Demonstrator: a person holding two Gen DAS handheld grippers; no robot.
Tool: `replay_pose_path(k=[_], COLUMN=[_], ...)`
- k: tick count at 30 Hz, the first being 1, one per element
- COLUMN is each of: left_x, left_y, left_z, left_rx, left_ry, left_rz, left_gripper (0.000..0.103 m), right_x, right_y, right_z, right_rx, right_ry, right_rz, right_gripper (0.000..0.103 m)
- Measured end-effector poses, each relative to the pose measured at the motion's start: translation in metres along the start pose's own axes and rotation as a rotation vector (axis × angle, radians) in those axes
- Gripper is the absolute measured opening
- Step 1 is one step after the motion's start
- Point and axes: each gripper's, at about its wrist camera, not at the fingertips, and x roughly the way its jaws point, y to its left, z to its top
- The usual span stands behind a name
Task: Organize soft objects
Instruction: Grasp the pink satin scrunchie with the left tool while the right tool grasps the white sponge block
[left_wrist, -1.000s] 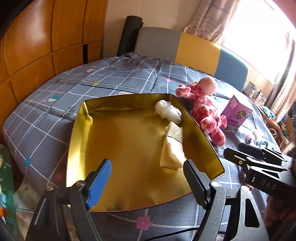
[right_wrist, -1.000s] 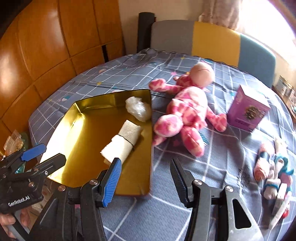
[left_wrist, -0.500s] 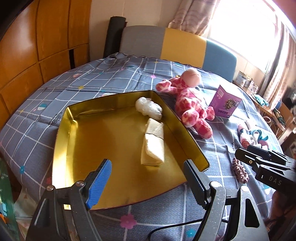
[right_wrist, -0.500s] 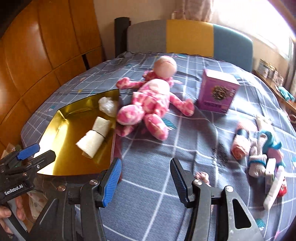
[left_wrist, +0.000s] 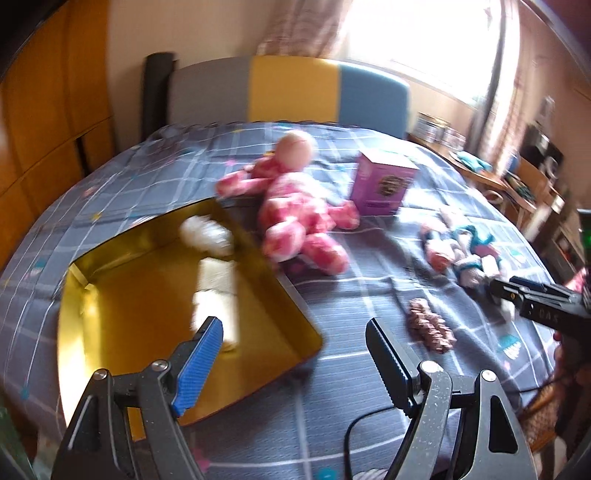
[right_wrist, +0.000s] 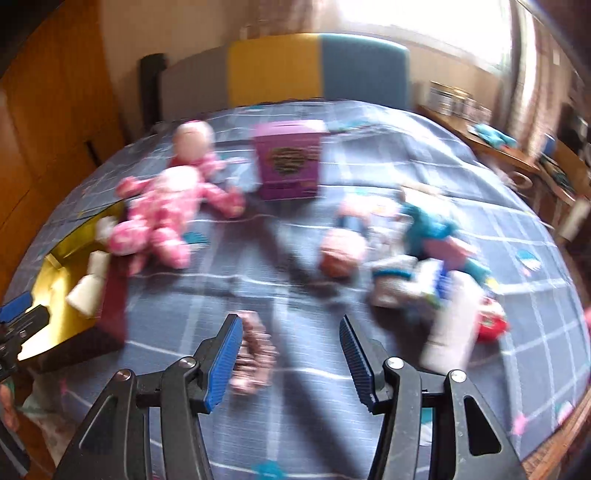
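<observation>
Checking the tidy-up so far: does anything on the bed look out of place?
Yes. The purple box stands among the soft things though it looks rigid. The pink plush, the scrunchie and the sock pile lie loose on the quilt, outside the gold tray. Both grippers are open, holding nothing.

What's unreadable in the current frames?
- Right wrist view: sock pile smeared by motion blur; items can't be counted.
- Purple box: print blurred.
- Gold tray: cut off at the left edge.
- Left wrist view: tray contents blurred.
</observation>
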Motion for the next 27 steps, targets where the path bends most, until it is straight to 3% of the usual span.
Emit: replay_pose_path(k=[8, 13, 15, 22, 25, 27], left_x=[0.032, 0.077, 0.092, 0.137, 0.150, 0.147], left_y=[-0.068, -0.113, -0.125, -0.150, -0.152, -0.149], left_z=[0.015, 0.011, 0.008, -0.001, -0.009, -0.015], left_rx=[0.150, 0.199, 0.192, 0.159, 0.173, 0.208], left_ry=[0.050, 0.165, 0.203, 0.292, 0.322, 0.273], left_rz=[-0.135, -0.212, -0.230, -0.231, -0.230, -0.229], left_gripper=[0.080, 0.078, 0.072, 0.072, 0.054, 0.049], right_x=[-0.011, -0.019, -0.020, -0.021, -0.021, -0.019], right_y=[-0.078, -0.112, -0.122, -0.142, -0.150, -0.154], right_z=[-0.011, -0.021, -0.025, -0.034, -0.035, -0.036], right_rx=[0.126, 0.187, 0.209, 0.280, 0.330, 0.363], right_ry=[0.021, 0.022, 0.022, 0.015, 0.013, 0.027], right_rz=[-0.150, -0.188, -0.190, -0.148, -0.111, -0.086], right_gripper=[0.055, 0.055, 0.055, 0.055, 0.056, 0.056])
